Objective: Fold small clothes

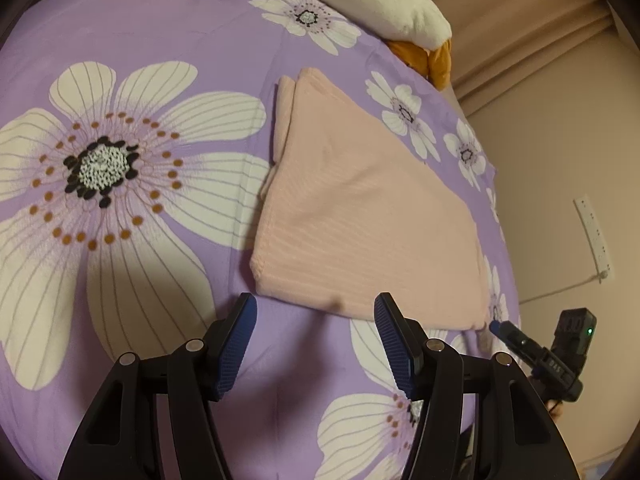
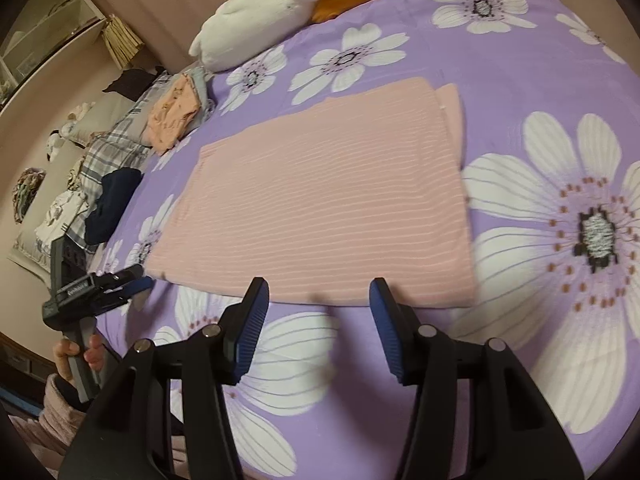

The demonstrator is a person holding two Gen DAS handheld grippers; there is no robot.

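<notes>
- Pink garment (image 1: 360,216): a soft knit with fine, pale horizontal ribbing, folded into a flat, roughly rectangular panel; a narrower folded layer shows along its far edge. It lies on the bed, just ahead of both grippers and touching neither.
- Bedspread (image 1: 200,28): smooth lilac cloth printed with large white daisies, each with thin grey petal lines, a dark speckled centre and a ring of orange dots.
- Left gripper (image 1: 316,344): black, rigid plastic arms with round metal pivot pins; the blue pads (image 1: 236,344) are finely ribbed. The jaws stand moderately apart with nothing between them, above bare bedspread at the garment's near edge.
- Right gripper (image 2: 318,328): same build, blue ribbed pads (image 2: 250,328); jaws likewise parted and empty, tips just short of the garment's near hem.
- Hand (image 2: 76,354): seen from the right wrist view, wrapped around the left gripper's grey handle, with a fuzzy pink sleeve (image 2: 60,408) below it.
- Plush toy (image 2: 256,20): white, fleecy, elongated, with orange parts, at the far side of the bed.
- Stack of folded clothes (image 2: 172,116): peach printed fabric on top, grey and plaid cloth beneath, beside the bed's edge.
</notes>
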